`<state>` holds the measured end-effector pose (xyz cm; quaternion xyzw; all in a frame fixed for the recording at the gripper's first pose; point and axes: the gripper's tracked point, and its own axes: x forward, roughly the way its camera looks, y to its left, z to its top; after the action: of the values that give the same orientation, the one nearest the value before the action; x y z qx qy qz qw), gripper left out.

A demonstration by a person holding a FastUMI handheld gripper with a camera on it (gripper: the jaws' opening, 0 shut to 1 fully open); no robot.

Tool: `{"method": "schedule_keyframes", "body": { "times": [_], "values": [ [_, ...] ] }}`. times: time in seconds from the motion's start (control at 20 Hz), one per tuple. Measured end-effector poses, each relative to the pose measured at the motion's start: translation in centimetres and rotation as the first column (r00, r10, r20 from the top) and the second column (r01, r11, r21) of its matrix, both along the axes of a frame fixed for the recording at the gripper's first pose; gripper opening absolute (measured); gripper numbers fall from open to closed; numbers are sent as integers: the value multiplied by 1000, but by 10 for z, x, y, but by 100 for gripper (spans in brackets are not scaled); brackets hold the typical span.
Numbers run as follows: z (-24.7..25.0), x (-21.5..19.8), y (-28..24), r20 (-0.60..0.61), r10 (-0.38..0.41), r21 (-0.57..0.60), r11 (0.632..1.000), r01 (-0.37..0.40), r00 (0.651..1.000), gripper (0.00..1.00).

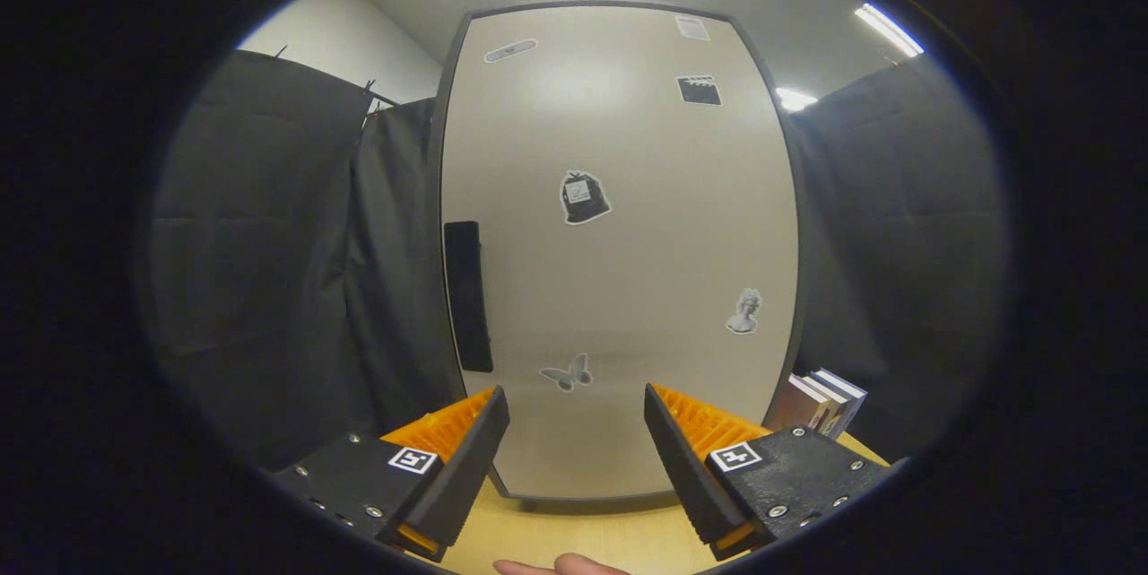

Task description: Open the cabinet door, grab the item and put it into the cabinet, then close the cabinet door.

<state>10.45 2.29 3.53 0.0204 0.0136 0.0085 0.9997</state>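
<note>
Facing the shut cabinet door (619,252) — stiff, smooth panel, likely light to swing — gripper (577,440) fingers spread wide, empty; best hold: dark handle (468,295) at ten o'clock

tool (577,405) spread, gap free | cabinet door (619,252) shut ahead

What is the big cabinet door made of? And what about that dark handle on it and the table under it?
The cabinet door looks like smooth painted metal or laminate: pale, flat, with a soft glare from the lights. Its handle seems matte black plastic or metal; it shows no shine. The table looks like light wood or wood-look laminate. The gripper hangs open before the door, jaws apart, holding nothing.
</note>
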Motion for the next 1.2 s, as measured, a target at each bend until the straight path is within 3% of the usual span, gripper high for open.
{"method": "schedule_keyframes", "body": {
  "times": [0.5, 0.7, 0.75, 0.85, 0.9, 0.95, 1.05, 1.2],
  "values": [
    [5, 65, 67, -1, 76, -44, 996, -76, 997, 94],
    [-3, 99, 65, -26, 13, -60, 998, -14, 1000, 92],
    [-10, 103, 61, -61, -8, -54, 999, 5, 998, 87],
    [-11, 103, 70, -60, 26, 4, 1000, -25, 998, 82],
    [-9, 103, 76, -52, 55, 13, 998, -54, 997, 69],
    [-8, 102, 83, -39, 83, 0, 997, -83, 996, 62],
    [-8, 99, 81, -30, 70, -56, 996, -71, 997, 36],
    [-8, 97, 82, -34, 92, -27, 995, -93, 995, 31]
  ]
}}
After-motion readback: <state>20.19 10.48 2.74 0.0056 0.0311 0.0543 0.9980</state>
